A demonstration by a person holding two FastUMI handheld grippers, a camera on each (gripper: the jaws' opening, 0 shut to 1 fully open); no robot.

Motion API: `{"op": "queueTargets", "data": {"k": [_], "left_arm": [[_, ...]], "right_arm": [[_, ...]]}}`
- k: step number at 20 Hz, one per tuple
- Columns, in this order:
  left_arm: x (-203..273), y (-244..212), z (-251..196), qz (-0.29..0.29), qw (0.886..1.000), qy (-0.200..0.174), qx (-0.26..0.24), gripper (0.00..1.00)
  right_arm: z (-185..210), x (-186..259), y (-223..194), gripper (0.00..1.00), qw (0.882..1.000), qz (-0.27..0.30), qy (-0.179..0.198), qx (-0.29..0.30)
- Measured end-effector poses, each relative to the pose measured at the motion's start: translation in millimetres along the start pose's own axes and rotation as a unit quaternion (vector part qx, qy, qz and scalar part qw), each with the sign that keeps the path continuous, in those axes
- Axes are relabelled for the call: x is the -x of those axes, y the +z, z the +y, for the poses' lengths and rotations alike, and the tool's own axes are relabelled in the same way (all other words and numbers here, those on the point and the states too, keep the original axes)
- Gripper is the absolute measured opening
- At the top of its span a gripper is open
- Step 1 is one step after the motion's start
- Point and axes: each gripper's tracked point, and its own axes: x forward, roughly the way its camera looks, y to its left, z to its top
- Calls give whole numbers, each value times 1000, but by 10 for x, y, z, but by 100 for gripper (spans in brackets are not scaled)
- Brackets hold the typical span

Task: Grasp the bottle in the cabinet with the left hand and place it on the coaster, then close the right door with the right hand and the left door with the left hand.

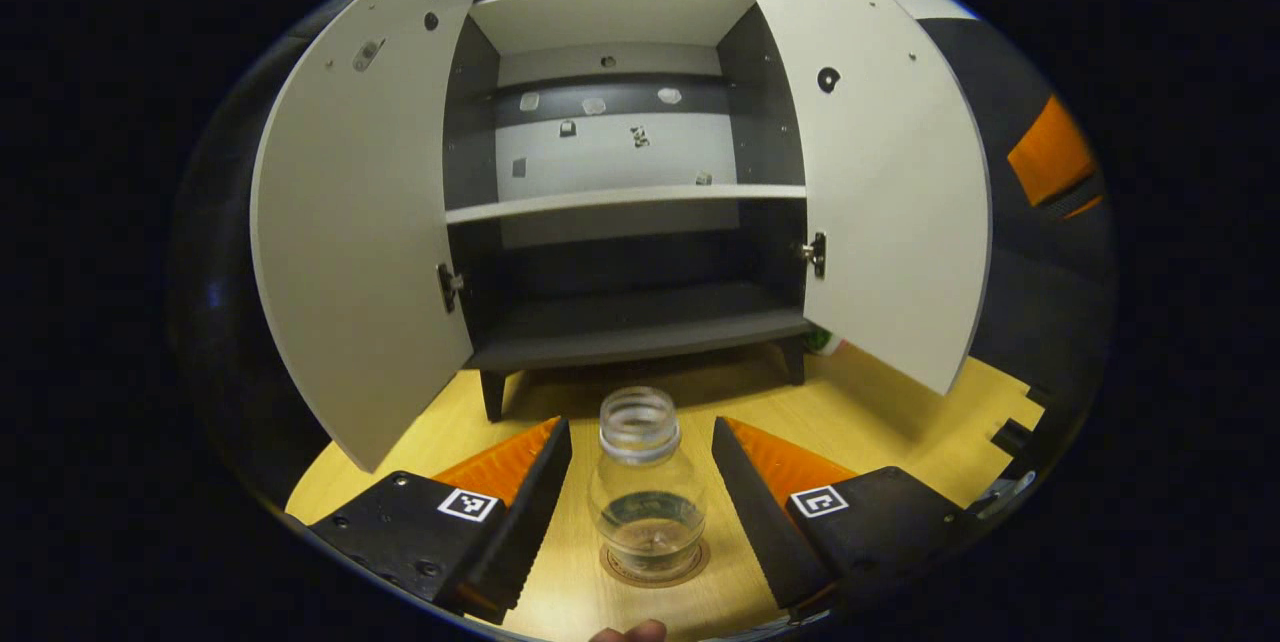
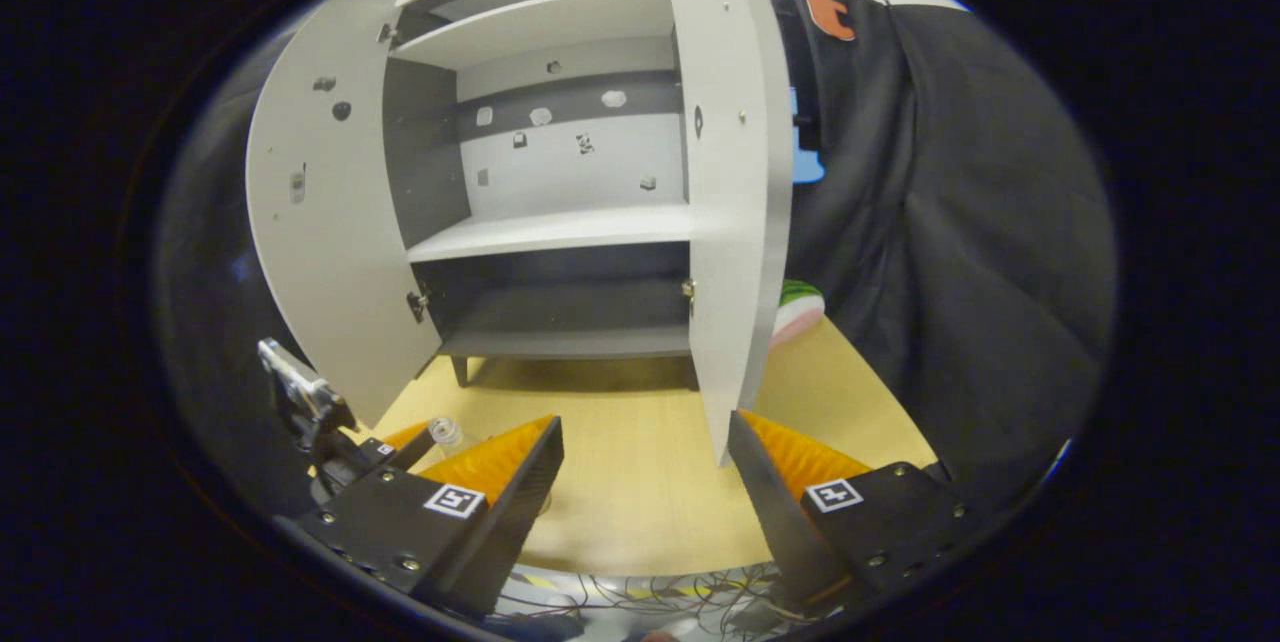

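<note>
1. Bottle (image 1: 648,487): clear glass, no cap, upright on a round coaster (image 1: 655,570) on the wooden table (image 1: 560,562), in front of the cabinet (image 1: 625,192) and outside it.
2. Left gripper (image 1: 640,497): fingers (image 1: 525,512) spread wide, released, one on each side of the bottle with a clear gap to the glass on both sides; nothing held.
3. Bottle again, in the right gripper view (image 2: 447,434): just the neck peeking out beyond the left gripper (image 2: 400,452), in front of the cabinet's (image 2: 560,222) left half.
4. Cabinet: standing on short dark legs at the back of the table (image 2: 640,492), pale shelves and dark side walls; shelves bare apart from small fittings on the back panel.
5. Left door (image 1: 355,222): swung wide open, hinged on the cabinet's left edge; also visible in the right gripper view (image 2: 320,222).
6. Right door (image 1: 880,172): likewise wide open, hinged on the cabinet's right edge; seen nearly edge-on in the right gripper view (image 2: 730,202).
7. Right gripper (image 2: 645,497): fingers (image 2: 500,492) parted, gripping nothing, held in front of the cabinet with the right door's lower corner just above the gap; not touching the door as far as can be told.
8. Green, white and pink object (image 2: 800,310): partly hidden behind the right door, on the table beside the cabinet; kind cannot be told.
9. Fingertip of a hand (image 1: 630,632): at the bottom edge of the left gripper view, nearer than the coaster.
</note>
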Motion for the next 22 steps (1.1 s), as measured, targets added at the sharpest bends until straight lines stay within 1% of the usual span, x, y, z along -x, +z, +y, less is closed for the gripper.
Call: {"op": "queueTargets", "data": {"k": [1, 7, 11, 12, 16, 17, 19, 21, 22], "left_arm": [[27, 156, 11, -9, 1000, 4, -2, 90], [227, 932, 50, -57, 998, 17, 15, 90], [314, 1279, 158, -67, 997, 36, 25, 90], [343, 1353, 202, -71, 996, 43, 25, 90], [468, 1556, 377, -80, 994, 68, 25, 90], [500, 1569, 429, -79, 994, 77, 26, 90], [560, 1546, 538, -73, 992, 95, 26, 90], [634, 1506, 621, -67, 992, 107, 29, 90], [664, 1494, 638, -67, 992, 108, 29, 90]], "right_arm": [[-77, 29, 105, 100, 1000, -12, -3, -2], [-703, 144, 914, 100, 995, -93, -26, -14], [-1031, 122, 1271, 100, 992, -120, -34, -7], [-1072, 105, 1370, 97, 991, -130, -34, -6], [-1150, -74, 1606, 97, 989, -148, -13, -10], [-1144, -124, 1665, 100, 988, -154, -7, -9], [-1145, -197, 1732, 100, 988, -154, 5, -4], [-1131, -249, 1734, 95, 989, -149, 15, 2], [-1119, -261, 1736, 98, 988, -151, 19, 0]]}}
